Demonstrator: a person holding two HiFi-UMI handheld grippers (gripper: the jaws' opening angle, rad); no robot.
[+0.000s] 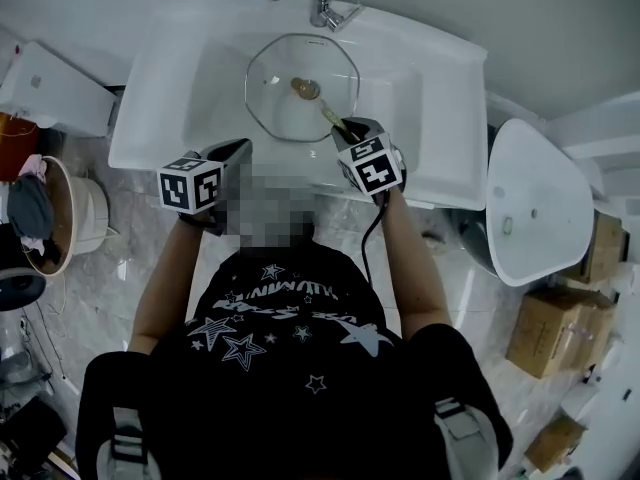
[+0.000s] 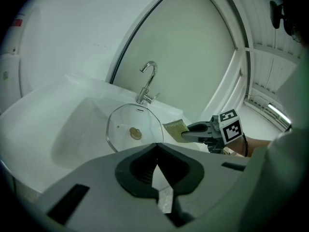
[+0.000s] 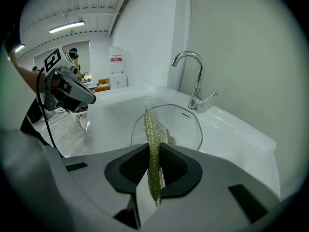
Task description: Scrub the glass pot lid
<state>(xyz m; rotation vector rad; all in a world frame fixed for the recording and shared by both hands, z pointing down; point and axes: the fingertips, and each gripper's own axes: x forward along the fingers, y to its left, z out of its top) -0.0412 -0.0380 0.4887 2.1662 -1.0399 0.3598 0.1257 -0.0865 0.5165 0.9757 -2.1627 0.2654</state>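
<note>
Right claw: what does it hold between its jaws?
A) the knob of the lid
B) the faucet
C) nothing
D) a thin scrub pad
D: in the right gripper view the right claw is shut on a thin, glittery pad; the lid lies beyond it, not gripped.

The lid (image 1: 300, 88) lies in the sink (image 1: 445, 93), faucet (image 1: 322, 3) behind.

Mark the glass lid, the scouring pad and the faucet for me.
glass lid (image 1: 305, 88), head view, on its centre knob.
scouring pad (image 3: 152, 129), right gripper view, on the edge sticking up above the jaws.
faucet (image 3: 200, 81), right gripper view, on its upright neck.
</note>
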